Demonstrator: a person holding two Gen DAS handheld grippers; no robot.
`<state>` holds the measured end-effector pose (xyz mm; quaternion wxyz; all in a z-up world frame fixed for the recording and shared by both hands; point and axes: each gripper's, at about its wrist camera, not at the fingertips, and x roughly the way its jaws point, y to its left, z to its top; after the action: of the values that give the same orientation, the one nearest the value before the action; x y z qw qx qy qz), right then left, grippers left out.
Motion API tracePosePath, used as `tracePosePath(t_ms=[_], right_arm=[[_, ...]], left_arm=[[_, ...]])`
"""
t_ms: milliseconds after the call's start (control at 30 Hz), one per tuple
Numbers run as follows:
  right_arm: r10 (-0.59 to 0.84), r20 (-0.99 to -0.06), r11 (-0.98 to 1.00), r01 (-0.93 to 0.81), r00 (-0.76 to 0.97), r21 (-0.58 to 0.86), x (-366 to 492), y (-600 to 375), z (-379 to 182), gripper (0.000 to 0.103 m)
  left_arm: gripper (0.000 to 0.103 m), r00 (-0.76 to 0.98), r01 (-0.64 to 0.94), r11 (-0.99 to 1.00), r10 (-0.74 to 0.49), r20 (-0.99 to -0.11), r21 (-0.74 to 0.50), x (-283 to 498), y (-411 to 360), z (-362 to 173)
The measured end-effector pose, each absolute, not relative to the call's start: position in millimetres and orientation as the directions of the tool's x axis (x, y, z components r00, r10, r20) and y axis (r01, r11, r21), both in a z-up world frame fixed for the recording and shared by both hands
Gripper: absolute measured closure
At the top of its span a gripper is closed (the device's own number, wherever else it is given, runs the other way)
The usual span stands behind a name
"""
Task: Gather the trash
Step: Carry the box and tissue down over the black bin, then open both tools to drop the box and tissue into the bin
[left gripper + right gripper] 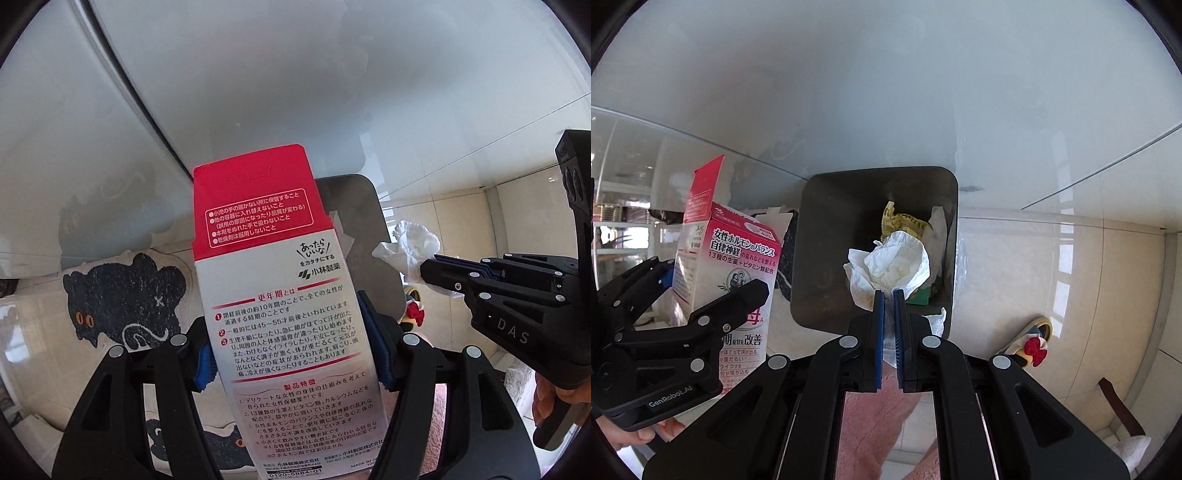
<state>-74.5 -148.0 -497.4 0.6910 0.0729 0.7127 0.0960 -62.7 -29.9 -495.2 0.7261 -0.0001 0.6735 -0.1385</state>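
My left gripper [291, 363] pinches a box [280, 295], its blue pads [371, 332] pressed against the two narrow sides about halfway up. The box is red at the top and white below, printed with Japanese text, and its top flap stands open. In the right wrist view the same box [727, 266] shows its front face, tilted a little, with the left gripper [701, 295] clamped round its lower part. My right gripper [888, 295] is squeezed almost together on a tissue [890, 266], a crumpled white wad that bulges out past the fingertips. From the left wrist view the right gripper [430, 267] comes in from the right side with the tissue [410, 247] at its tip. The tissue hangs over the open mouth of a dark bin [831, 236], which stands on the tiled floor [1052, 277] below the edge of a glass bench [849, 110]. Inside the bin lie a yellow wrapper [897, 221], some white paper and something green near the bottom. The box is held just left of the bin, not over its opening. A black cat mat [122, 299] lies on the floor to the left of the box, and a slipper [1034, 343] with a red bow lies on the floor to the right of the bin. Something pink fills the space under my right gripper; I cannot tell what it is.
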Motion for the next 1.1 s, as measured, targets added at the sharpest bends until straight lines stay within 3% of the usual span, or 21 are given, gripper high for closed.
tracePosePath(t_ms=[67, 400, 533, 567, 633, 767, 900, 1033, 1100], right_arm=[[0.236, -0.971, 0.971, -0.028, -0.041, 0.237, -71, -148, -500, 0.096], [0.267, -0.96, 0.962, -0.033, -0.078, 0.271, -63, -143, -493, 0.093], [0.266, -0.961, 0.963, -0.029, -0.077, 0.269, -62, -139, -492, 0.09], [0.266, -0.961, 0.963, -0.025, -0.078, 0.269, -61, -139, -493, 0.087], [0.276, -0.957, 0.96, -0.015, -0.087, 0.279, -60, -138, -491, 0.056], [0.284, -0.956, 0.958, -0.025, -0.071, 0.287, -61, -136, -481, 0.053], [0.299, -0.952, 0.953, -0.027, -0.062, 0.301, -62, -134, -465, 0.045], [0.309, -0.951, 0.948, -0.069, -0.018, 0.31, -72, -135, -426, 0.032], [0.32, -0.947, 0.942, -0.109, 0.014, 0.316, -80, -137, -398, 0.032]], left_arm=[[0.042, 0.047, 0.202, 0.958, -0.215, -0.975, -0.201, -62, -26, -495], [0.023, 0.063, 0.185, 0.961, -0.22, -0.973, -0.205, -56, -10, -478], [0.022, 0.065, 0.175, 0.967, -0.196, -0.978, -0.182, -57, -5, -474], [0.022, 0.063, 0.174, 0.968, -0.192, -0.979, -0.179, -56, -4, -473], [0.022, 0.061, 0.17, 0.97, -0.183, -0.981, -0.171, -57, 0, -469], [0.022, 0.068, 0.162, 0.974, -0.172, -0.983, -0.159, -62, 14, -463], [0.022, 0.066, 0.137, 0.977, -0.171, -0.983, -0.161, -66, 22, -450], [0.021, 0.097, 0.134, 0.974, -0.195, -0.976, -0.182, -74, 25, -419], [0.02, 0.128, 0.149, 0.97, -0.211, -0.969, -0.191, -80, 23, -394]])
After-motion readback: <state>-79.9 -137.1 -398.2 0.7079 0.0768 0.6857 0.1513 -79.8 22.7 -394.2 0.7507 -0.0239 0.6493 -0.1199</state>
